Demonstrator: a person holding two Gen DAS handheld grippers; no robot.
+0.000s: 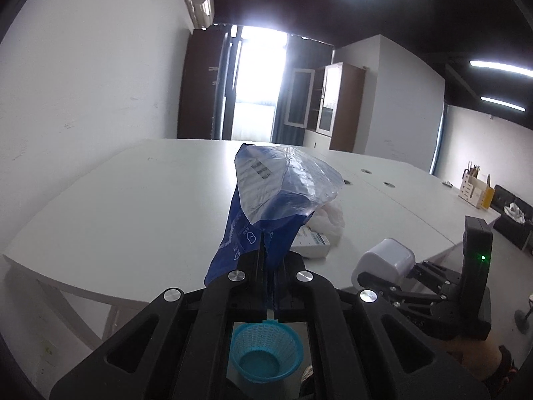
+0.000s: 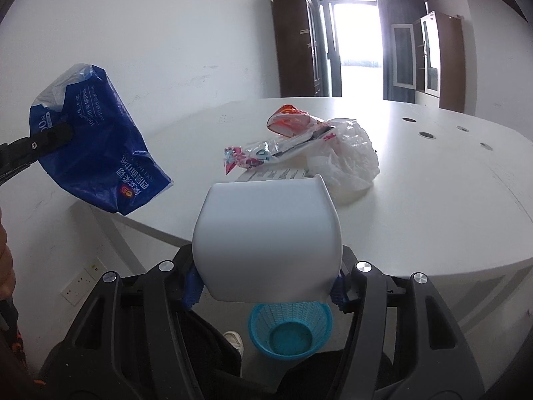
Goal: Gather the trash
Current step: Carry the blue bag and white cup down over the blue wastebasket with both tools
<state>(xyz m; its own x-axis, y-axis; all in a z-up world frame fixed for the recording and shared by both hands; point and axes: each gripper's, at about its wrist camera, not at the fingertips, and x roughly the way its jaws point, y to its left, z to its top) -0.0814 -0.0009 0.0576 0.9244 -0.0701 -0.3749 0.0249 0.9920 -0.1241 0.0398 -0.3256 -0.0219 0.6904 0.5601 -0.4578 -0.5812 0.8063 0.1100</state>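
Both grippers are carrying trash off the bench toward the blue mesh wastebasket (image 2: 290,330) below

The left gripper (image 1: 270,266) is pinching a blue plastic tissue wrapper (image 1: 266,200) with its fingers fully closed on the lower edge, so the film is standing up and crumpling ahead of the fingertips; it is looking light, limp and slippery, so a bunched fold is the safer place to nip. The right gripper (image 2: 266,288) is clamping a white plastic cup (image 2: 268,240) between its blue pads (image 2: 192,288), fingers about half spread around its body; the cup is appearing light and smooth-walled, likely to flex if squeezed hard. Beyond the right fingertips, a red-and-clear wrapper (image 2: 283,140) and a white plastic bag (image 2: 346,160) are still lying on the bench (image 2: 433,200), well ahead of both fingers
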